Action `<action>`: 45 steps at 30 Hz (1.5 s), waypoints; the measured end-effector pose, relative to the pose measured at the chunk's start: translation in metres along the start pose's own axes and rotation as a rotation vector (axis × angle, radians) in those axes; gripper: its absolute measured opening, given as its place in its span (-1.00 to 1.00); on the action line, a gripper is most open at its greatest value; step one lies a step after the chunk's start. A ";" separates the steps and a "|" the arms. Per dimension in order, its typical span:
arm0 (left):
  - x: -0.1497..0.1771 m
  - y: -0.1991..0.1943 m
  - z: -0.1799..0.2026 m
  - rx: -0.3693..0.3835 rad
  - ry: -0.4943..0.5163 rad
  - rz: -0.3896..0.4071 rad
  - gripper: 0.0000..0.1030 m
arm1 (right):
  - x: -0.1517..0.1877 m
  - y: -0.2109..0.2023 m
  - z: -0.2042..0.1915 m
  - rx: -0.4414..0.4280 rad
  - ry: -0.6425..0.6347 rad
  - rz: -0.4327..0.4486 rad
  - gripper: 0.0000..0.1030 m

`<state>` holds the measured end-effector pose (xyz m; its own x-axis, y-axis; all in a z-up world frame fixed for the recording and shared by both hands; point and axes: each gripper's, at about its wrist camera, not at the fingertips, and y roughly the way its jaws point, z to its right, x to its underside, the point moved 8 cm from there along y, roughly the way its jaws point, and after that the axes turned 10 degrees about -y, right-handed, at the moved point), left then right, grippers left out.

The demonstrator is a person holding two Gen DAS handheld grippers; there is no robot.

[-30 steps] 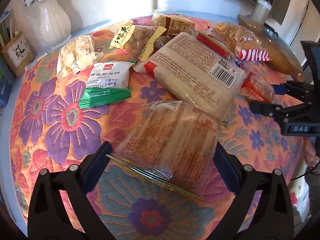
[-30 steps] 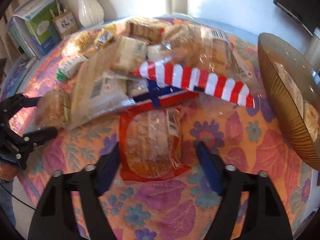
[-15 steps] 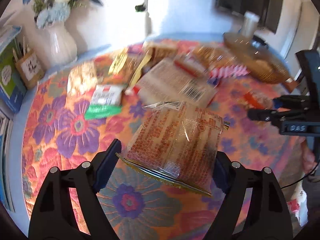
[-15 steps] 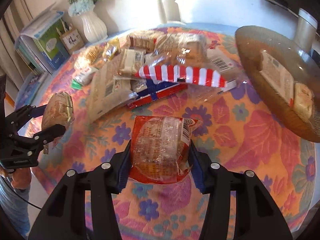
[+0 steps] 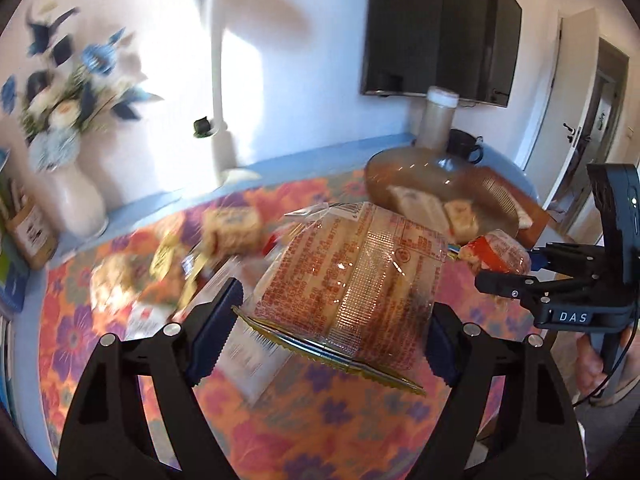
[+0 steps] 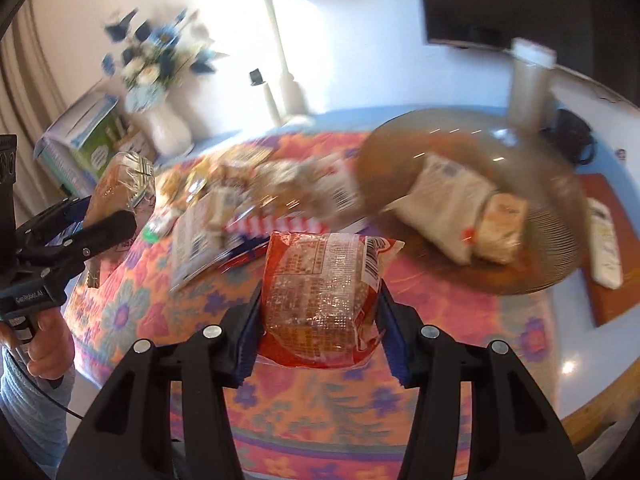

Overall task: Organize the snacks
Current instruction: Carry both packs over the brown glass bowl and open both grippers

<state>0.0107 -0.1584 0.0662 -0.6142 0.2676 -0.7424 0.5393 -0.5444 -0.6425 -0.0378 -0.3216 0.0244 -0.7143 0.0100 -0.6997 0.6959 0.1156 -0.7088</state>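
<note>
My left gripper [image 5: 328,322] is shut on a clear pack of orange-printed biscuits [image 5: 352,276], held above the floral tablecloth. From the right wrist view that same pack [image 6: 120,188] shows at the left in the left gripper [image 6: 100,216]. My right gripper [image 6: 318,320] is shut on a red-edged clear pack of cakes [image 6: 320,288], also lifted; the left wrist view shows it [image 5: 496,254] at the right in the right gripper [image 5: 516,270]. A brown ribbed glass bowl [image 6: 556,240] at the back right holds a white packet [image 6: 448,196] and a smaller snack. The bowl [image 5: 500,196] lies ahead, to the right.
A blurred heap of snack packets [image 6: 256,200] covers the middle of the tablecloth [image 6: 320,408]. A white vase with blue flowers [image 5: 76,196] and boxes stand at the back left. A tall jar [image 6: 528,88] stands behind the bowl, a white remote [image 6: 606,248] on a wooden board to its right.
Both grippers closed on their packs and lifted them off the cloth. Both views have tilted up and swung toward the bowl, which now looks closer.
</note>
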 end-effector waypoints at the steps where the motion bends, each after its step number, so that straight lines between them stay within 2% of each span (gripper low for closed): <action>1: -0.006 0.004 0.008 0.003 0.006 -0.002 0.58 | -0.003 -0.004 0.010 0.020 0.009 0.009 -0.02; 8: -0.037 0.039 0.055 0.036 0.041 -0.023 0.58 | -0.017 -0.020 0.069 0.208 0.021 0.048 -0.02; 17: -0.070 0.093 0.100 0.084 0.030 -0.070 0.59 | -0.040 -0.019 0.134 0.222 0.146 0.081 -0.02; 22: -0.085 0.130 0.119 0.098 0.007 -0.099 0.60 | -0.056 -0.005 0.163 0.209 0.232 0.085 -0.01; 24: -0.089 0.144 0.125 0.098 -0.003 -0.113 0.64 | -0.063 0.005 0.169 0.207 0.247 0.076 0.05; 25: -0.090 0.149 0.126 0.091 -0.007 -0.120 0.66 | -0.065 0.009 0.172 0.206 0.254 0.071 0.15; 26: -0.091 0.154 0.127 0.088 -0.009 -0.126 0.67 | -0.066 0.012 0.173 0.201 0.265 0.068 0.21; 29: -0.091 0.155 0.126 0.104 -0.012 -0.135 0.70 | -0.067 0.016 0.167 0.174 0.263 0.071 0.21; 36: -0.095 0.129 0.119 0.133 -0.020 -0.094 0.72 | -0.062 0.021 0.154 0.143 0.285 0.060 0.21; 41: -0.095 0.101 0.117 0.137 -0.011 -0.060 0.76 | -0.065 0.014 0.127 0.131 0.250 0.066 0.21; 45: -0.096 0.080 0.111 0.147 -0.034 -0.044 0.78 | -0.068 0.008 0.098 0.083 0.231 0.072 0.22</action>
<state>0.0488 -0.3158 0.1071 -0.6558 0.2679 -0.7058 0.4228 -0.6441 -0.6374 0.0232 -0.4186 0.0575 -0.6542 0.2432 -0.7162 0.7423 0.0248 -0.6696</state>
